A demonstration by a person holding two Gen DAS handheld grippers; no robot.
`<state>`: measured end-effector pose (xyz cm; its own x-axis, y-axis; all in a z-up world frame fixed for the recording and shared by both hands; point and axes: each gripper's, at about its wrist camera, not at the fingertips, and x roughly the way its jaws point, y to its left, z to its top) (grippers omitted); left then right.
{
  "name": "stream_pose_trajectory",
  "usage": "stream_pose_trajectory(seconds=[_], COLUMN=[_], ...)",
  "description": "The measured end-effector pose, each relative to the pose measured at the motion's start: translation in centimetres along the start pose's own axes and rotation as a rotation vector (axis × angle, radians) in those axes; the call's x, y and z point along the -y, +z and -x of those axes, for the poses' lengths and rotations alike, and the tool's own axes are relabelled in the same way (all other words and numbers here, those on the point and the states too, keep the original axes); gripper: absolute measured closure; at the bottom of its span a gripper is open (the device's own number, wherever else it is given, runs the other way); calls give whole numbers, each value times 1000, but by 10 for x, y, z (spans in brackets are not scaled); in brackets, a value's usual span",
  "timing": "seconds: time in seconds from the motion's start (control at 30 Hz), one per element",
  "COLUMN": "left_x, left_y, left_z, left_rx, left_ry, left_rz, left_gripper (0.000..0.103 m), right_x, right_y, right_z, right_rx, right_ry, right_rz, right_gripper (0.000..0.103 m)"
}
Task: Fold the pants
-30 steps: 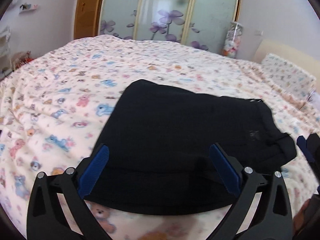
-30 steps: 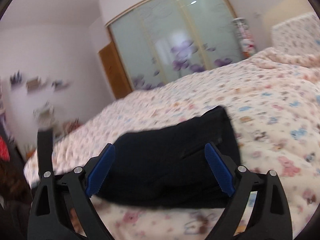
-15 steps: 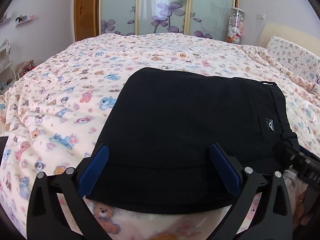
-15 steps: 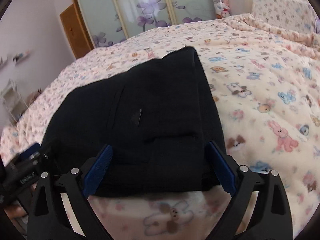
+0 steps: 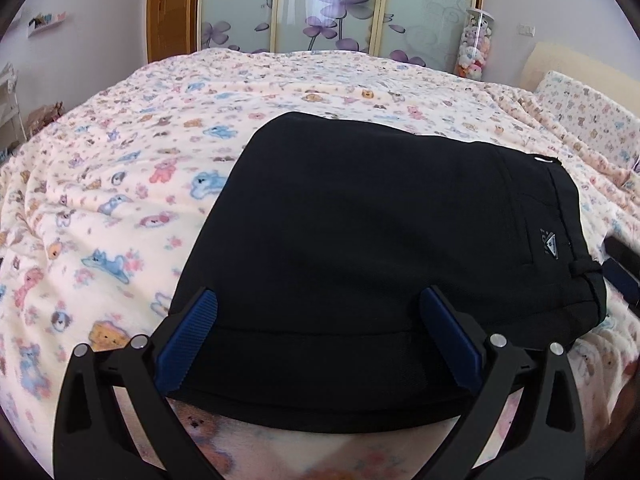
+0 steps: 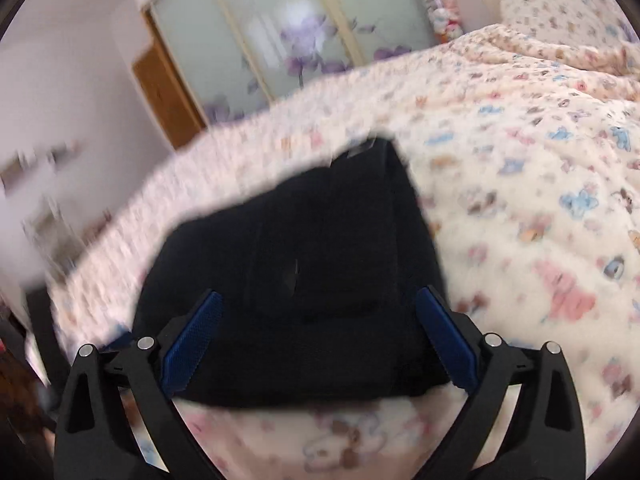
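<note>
While the right tongs [image 6: 316, 340] have just been opening, status reads:
Pants [image 5: 380, 248]: folded into a compact black stack, flat on the bed [image 5: 120, 200].
Right tongs: spread wide, nothing pinched; stack lies beyond the tips.
Left tongs [image 5: 320, 340]: spread, empty, hovering at the stack's near edge.
Change: right view has swung and blurred since a moment ago.
Meaning: fold appears complete; release done.

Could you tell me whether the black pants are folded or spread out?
Folded: the pants lie as a compact stacked rectangle on the bed, layered edges showing in front.
</note>
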<state>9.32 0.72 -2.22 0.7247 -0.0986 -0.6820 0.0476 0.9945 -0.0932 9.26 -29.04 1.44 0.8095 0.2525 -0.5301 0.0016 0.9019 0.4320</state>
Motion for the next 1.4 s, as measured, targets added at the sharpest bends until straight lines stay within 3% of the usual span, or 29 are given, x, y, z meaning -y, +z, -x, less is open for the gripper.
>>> stream_pose_trajectory(seconds=[0.13,0.23,0.3,0.43,0.57,0.67,0.77,0.83,1.0,1.17,1.33,1.4], left_x=[-1,-2,-3,-3,-3,-3,-3,-3,-3,-5,-10,-10], left_y=[0,0,1,2,2,2,2,1,2,1,2,2], left_z=[-1,-2,-3,-3,-3,-4,-4,-4,-4,-6,-9,-9], left_rx=[-6,-14,-20,-22,-23,-25,-26,-26,-25,-31,-42,-45], left_ry=[-7,-23,-34,-34,-34,-31,-33,-34,-32,-33,-34,-36], left_rz=[3,14,23,24,24,25,27,28,27,38,60,66], left_gripper=[2,2,2,2,2,2,2,2,2,2,2,2], right_x=[31,51,59,66,76,81,73,70,74,50,6,5], right_y=[36,49,51,53,47,42,39,36,34,46,60,60], right_z=[-25,-45,-57,-70,-75,-76,-78,-83,-100,-93,-77,-78], right_rx=[-133,-231,-291,-337,-382,-402,-416,-429,-443,-439,-383,-389], right_ry=[49,101,157,93,118,170,263,253,275,293,301,281], right_rz=[-108,-185,-237,-238,-270,-287,-212,-175,-229,-185,14,31], right_gripper=[4,16,17,20,20,21,24,24,24,39,39,39])
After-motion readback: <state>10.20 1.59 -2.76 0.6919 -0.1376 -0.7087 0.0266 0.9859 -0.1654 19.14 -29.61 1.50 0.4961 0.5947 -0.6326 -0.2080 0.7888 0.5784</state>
